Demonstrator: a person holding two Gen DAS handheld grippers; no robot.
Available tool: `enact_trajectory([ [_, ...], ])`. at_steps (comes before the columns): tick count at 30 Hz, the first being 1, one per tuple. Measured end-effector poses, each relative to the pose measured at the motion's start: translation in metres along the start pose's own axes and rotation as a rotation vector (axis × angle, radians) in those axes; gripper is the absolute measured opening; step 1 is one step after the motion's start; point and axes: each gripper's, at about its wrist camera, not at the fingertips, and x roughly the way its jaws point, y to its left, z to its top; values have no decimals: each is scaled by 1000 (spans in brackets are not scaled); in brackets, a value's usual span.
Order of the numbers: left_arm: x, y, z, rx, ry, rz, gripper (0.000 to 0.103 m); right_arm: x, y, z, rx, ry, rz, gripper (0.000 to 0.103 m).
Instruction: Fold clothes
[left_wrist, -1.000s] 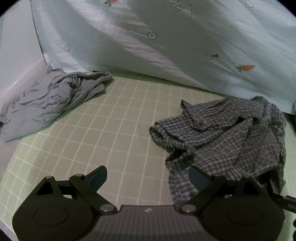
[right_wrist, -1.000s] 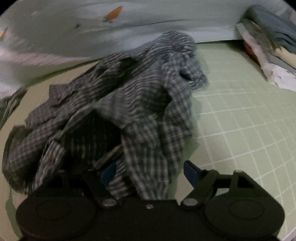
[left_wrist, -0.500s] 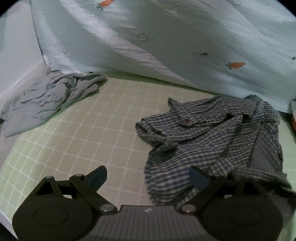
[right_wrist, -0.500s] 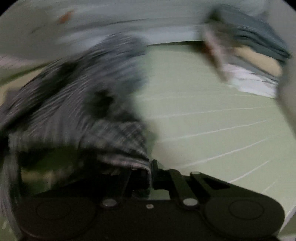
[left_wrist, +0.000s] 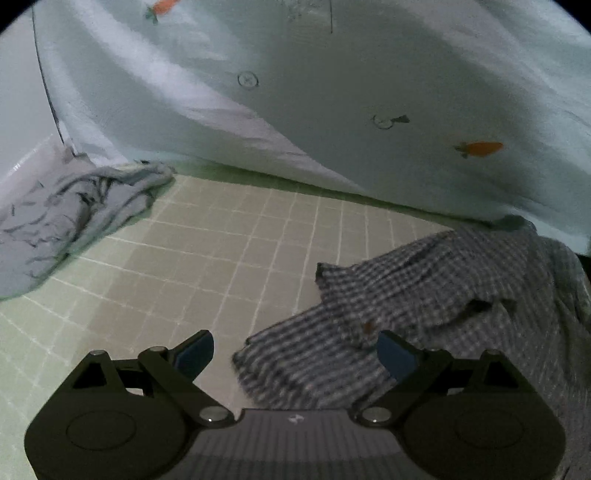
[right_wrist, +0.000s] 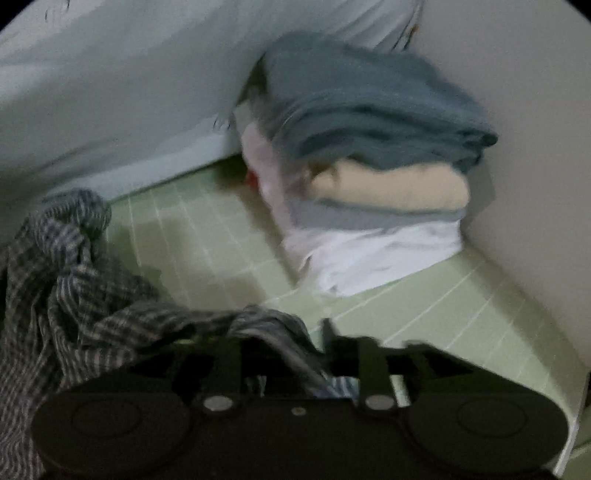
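Observation:
A crumpled blue-and-white checked shirt (left_wrist: 424, 306) lies on the green gridded mat (left_wrist: 221, 258), stretched toward the right. My left gripper (left_wrist: 293, 350) is open and empty, its right finger over the shirt's near edge. In the right wrist view my right gripper (right_wrist: 317, 339) is shut on a fold of the checked shirt (right_wrist: 66, 280), which trails off to the left. The pinched cloth hides the fingertips.
A crumpled grey garment (left_wrist: 62, 218) lies at the mat's far left. A pale sheet with carrot prints (left_wrist: 332, 103) hangs along the back. A stack of folded clothes (right_wrist: 373, 177) sits at the right against a wall (right_wrist: 535, 147).
My right gripper closed on the checked shirt and pulled it to the right, swinging toward the folded stack. The shirt stretched out and shifted right in the left wrist view. The left gripper stayed open.

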Motion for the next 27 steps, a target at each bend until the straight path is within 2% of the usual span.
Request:
enact_trajectory([
  [2, 17, -7, 8, 15, 18, -13, 95, 2, 8, -4, -7, 13, -7, 51],
  [5, 47, -15, 18, 53, 49, -23, 95, 2, 16, -9, -21, 30, -18, 53],
  [9, 89, -15, 31, 35, 109, -65, 93, 3, 28, -15, -40, 52, -33, 54],
  [10, 98, -15, 33, 34, 123, -76, 88, 3, 31, -17, -44, 57, -36, 55],
  [11, 107, -15, 36, 32, 138, -86, 80, 3, 33, -18, -49, 63, -40, 57],
  [12, 115, -15, 38, 30, 152, -93, 77, 4, 36, -20, -54, 68, -44, 57],
  [13, 121, -14, 40, 26, 164, -100, 68, 4, 39, -21, -59, 74, -48, 58],
  [14, 125, -13, 42, 18, 167, -108, 50, 4, 42, -23, -63, 79, -51, 58],
  [15, 129, -12, 43, 10, 167, -117, 39, 4, 45, -25, -68, 85, -55, 58],
  [16, 132, -10, 45, 5, 163, -119, 13, 4, 48, -26, -73, 91, -59, 58],
  [17, 134, -7, 47, 2, 158, -120, 3, 4, 51, -28, -77, 96, -63, 58],
  [19, 136, -1, 53, -6, 139, -121, 3, 2, 55, -27, -87, 98, -69, 58],
  [21, 133, 11, 60, 5, 94, -90, 3, -1, 58, -24, -98, 93, -70, 58],
  [24, 128, 41, 72, 1, 30, 9, 3, -9, 61, -20, -103, 79, -60, 58],
  [27, 122, 92, 87, -52, -19, 137, 3, -17, 64, -18, -106, 68, -51, 58],
])
